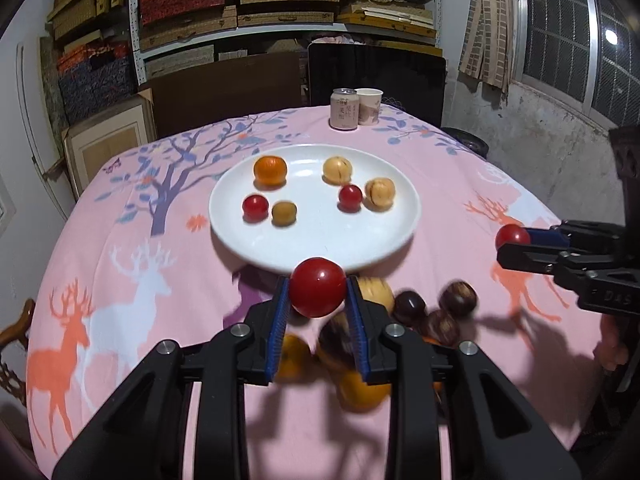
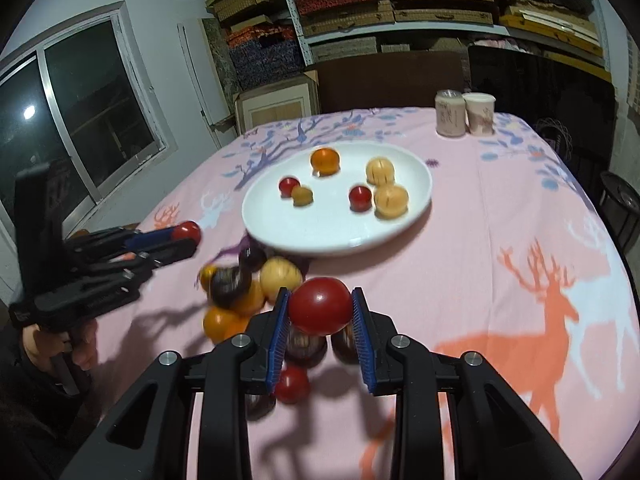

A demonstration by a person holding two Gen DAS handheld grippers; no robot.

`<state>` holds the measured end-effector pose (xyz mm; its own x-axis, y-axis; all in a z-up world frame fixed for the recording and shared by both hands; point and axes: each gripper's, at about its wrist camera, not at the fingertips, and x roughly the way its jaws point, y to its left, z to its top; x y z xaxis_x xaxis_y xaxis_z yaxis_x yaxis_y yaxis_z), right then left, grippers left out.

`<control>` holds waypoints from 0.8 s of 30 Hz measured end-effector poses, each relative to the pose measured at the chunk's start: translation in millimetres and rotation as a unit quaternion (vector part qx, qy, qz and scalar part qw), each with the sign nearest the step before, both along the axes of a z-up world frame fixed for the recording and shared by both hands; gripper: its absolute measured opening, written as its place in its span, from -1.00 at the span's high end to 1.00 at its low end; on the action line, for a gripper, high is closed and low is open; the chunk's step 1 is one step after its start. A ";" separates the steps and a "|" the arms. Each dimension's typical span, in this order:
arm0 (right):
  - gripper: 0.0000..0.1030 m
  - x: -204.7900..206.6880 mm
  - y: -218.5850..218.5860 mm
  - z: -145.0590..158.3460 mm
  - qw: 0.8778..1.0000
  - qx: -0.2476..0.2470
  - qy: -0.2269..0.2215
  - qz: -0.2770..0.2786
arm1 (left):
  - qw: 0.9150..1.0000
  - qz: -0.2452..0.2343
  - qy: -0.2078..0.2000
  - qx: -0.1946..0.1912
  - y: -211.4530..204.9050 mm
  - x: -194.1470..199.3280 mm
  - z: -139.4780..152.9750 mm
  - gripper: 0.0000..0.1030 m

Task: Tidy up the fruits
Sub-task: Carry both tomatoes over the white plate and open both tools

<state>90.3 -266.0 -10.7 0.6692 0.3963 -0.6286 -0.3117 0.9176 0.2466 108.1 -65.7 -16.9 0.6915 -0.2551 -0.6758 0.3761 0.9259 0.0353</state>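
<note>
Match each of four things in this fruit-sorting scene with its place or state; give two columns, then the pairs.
Things:
1. round orange fruit
2. left claw
3. drink can with pale label
4. dark brown round fruits

Places or states:
A. at the far edge of the pink deer-print tablecloth, beside a paper cup
B. loose on the cloth, in front of the plate
C. on the white round plate
D. shut on a red cherry tomato

Pairs: 1-C, 2-D, 3-A, 4-B
</note>
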 end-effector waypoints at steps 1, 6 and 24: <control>0.40 13.0 2.6 1.3 1.000 0.002 0.001 0.000 | 1.000 0.001 0.003 0.003 -3.4 12.9 -2.4 0.47; 0.40 71.3 18.4 -9.1 1.000 -0.016 0.012 -0.012 | 0.999 0.017 0.037 0.006 -13.2 80.6 -24.4 0.47; 0.15 60.9 14.8 -14.7 1.000 0.005 0.005 -0.017 | 0.999 0.039 0.020 -0.022 11.6 61.6 -12.2 -0.40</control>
